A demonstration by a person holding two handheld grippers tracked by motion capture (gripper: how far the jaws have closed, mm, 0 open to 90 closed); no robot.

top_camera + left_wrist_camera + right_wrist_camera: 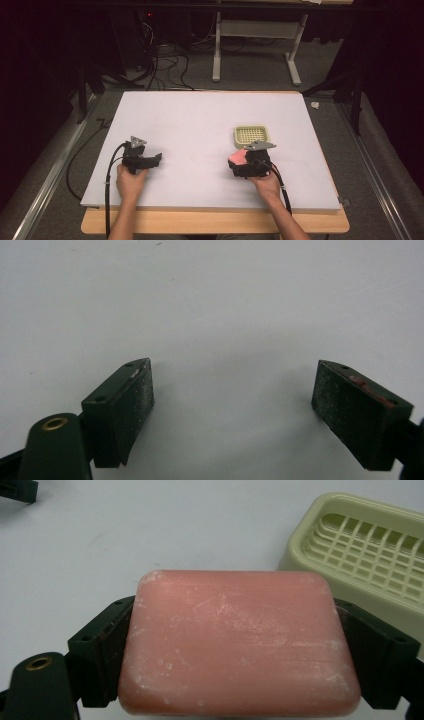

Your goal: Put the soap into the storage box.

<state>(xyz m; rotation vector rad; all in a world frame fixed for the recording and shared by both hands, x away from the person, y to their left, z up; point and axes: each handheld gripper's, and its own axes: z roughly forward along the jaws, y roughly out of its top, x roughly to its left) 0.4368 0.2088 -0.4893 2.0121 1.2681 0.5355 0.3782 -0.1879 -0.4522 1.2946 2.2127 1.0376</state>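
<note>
A pink bar of soap [235, 640] sits between the jaws of my right gripper [235, 650], which is shut on its two short sides. In the high view the soap [238, 157] shows at the front of the right gripper [245, 162], just in front of a pale yellow-green soap dish [252, 135] with a slatted grid. The dish [365, 545] lies at the upper right of the right gripper view, beyond the soap. My left gripper [155, 161] rests at the left of the white board with its jaws wide apart [232, 405] and nothing between them.
The white board [200, 120] lies on a wooden table [200, 222]. Behind the table are cables [165, 65] on the floor and a white table frame [255, 45]. A metal rail [50, 175] runs along the left.
</note>
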